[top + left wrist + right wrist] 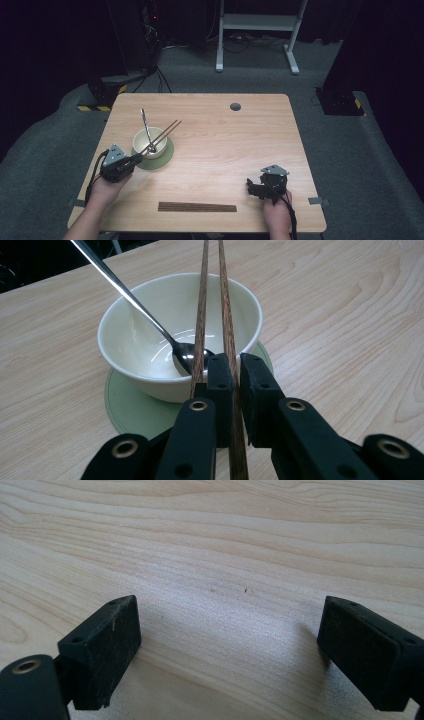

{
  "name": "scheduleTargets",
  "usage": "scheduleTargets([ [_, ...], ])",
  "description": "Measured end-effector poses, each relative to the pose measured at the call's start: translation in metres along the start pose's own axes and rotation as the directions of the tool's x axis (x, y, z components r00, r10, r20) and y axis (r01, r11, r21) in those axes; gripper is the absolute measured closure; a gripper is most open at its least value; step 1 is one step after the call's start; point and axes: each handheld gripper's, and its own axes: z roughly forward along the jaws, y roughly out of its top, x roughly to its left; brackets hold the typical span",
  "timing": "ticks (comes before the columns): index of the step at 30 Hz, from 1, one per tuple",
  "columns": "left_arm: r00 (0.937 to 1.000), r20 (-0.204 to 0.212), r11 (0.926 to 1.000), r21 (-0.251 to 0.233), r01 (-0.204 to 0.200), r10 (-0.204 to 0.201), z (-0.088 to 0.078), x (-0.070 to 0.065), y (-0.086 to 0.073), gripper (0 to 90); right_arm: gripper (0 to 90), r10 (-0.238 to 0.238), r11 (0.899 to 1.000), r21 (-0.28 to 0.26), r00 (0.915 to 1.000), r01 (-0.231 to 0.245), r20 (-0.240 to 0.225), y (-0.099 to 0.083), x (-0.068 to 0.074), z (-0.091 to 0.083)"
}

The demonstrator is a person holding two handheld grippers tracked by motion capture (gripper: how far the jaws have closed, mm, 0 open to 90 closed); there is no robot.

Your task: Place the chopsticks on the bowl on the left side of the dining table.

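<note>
We are seeing a light wood tabletop (240, 150) filling the middle of the frame, with a dark round grommet hole (235, 106) near its far edge. Grey carpet (350, 165) is surrounding it. A white metal frame (257, 22) is standing at the upper centre, and black equipment with cables (145, 35) is sitting at the upper left.

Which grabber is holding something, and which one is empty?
The left gripper is shut on the chopsticks over the bowl. The right gripper is open, with bare table between its jaws.
</note>
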Motion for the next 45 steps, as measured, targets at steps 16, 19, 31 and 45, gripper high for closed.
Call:
scheduleTargets([
  [16, 0.9962, -0.031, 0.9953, -0.056, 0.08, -0.082, -0.015, 0.007, -0.006, 43.9, 9.8, 0.0, 1.0, 0.001, 1.0, 0.0, -0.001, 0.0, 0.0, 0.0],
  [19, 0.996, -0.033, 0.9964, -0.021, 0.082, -0.083, -0.012, 0.008, -0.011, 41.7, 9.7, 0.0, 1.0, 0.001, 1.0, 0.0, -0.002, 0.0, 0.0, 0.0],
  [31, 0.9978, -0.048, 0.9989, 0.009, 0.047, -0.046, -0.001, 0.003, -0.015, 55.8, 9.8, -0.002, 1.0, 0.0, 1.0, 0.002, -0.001, 0.0, 0.0, 0.0],
  [45, 0.9984, -0.018, 0.9983, -0.023, 0.054, -0.054, -0.001, 0.004, -0.018, 76.4, 9.8, -0.002, 1.0, 0.001, 1.0, 0.002, -0.001, 0.0, 0.0, 0.0],
])
